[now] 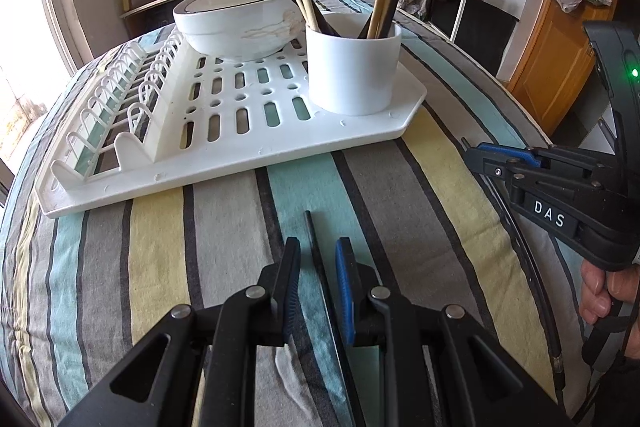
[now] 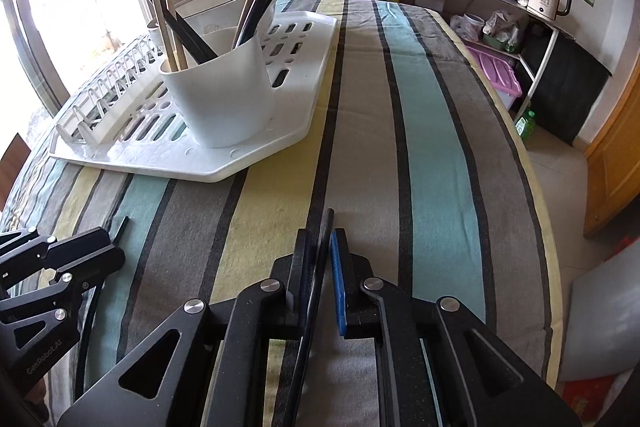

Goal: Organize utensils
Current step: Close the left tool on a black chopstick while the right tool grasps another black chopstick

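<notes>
Black chopsticks: your right gripper (image 2: 320,247) pinches one (image 2: 326,223); left gripper (image 1: 318,259) straddles another (image 1: 311,235), jaws spread. Only the left view shows the bowl (image 1: 236,23).

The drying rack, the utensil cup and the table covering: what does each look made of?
Drying rack: white moulded plastic, glossy, going by its punched slots and thin moulded prongs. Utensil cup: smooth white, plastic or glazed ceramic; the look leaves it open. Table covering: woven cloth, matte, striped, with a visible wrinkle.
</notes>
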Tool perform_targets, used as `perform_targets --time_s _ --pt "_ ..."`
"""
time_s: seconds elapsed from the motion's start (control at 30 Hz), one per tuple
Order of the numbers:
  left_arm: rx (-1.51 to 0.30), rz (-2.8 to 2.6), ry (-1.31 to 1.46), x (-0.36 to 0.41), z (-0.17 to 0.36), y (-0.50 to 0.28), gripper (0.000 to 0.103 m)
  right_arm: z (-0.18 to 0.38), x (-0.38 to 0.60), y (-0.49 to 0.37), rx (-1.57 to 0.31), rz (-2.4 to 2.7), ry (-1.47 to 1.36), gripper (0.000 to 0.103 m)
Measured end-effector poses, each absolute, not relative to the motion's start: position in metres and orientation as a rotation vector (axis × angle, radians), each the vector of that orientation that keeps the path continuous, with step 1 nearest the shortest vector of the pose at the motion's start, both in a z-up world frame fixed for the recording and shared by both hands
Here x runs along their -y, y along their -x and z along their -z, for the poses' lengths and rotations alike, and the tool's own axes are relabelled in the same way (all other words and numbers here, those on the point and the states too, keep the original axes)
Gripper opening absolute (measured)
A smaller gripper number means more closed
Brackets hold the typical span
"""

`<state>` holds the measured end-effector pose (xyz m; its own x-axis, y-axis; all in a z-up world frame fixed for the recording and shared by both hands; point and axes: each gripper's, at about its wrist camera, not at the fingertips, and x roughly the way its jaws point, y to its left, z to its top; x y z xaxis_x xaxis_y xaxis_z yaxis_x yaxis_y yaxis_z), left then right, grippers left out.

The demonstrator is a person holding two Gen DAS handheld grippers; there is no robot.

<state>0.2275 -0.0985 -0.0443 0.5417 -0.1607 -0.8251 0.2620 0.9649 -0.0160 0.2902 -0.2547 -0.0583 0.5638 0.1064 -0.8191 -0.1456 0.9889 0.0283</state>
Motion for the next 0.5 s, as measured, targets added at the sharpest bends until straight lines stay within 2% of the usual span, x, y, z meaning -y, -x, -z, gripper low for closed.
perform_targets --time_s 0.1,0.2,0.5 --pt "-0.957 0.233 -0.132 0.101 0.044 -0.227 0.017 0.058 0.256 -0.292 -0.964 -0.149 0.038 0.006" --pt "-0.954 0.236 -0.136 0.102 0.044 -0.228 0.006 0.057 0.257 -0.292 -0.967 -0.156 0.026 0.005" --pt "-0.971 0.266 -0.082 0.091 0.038 -0.235 0.006 0.038 0.259 -0.285 -0.922 -0.184 -0.008 0.005"
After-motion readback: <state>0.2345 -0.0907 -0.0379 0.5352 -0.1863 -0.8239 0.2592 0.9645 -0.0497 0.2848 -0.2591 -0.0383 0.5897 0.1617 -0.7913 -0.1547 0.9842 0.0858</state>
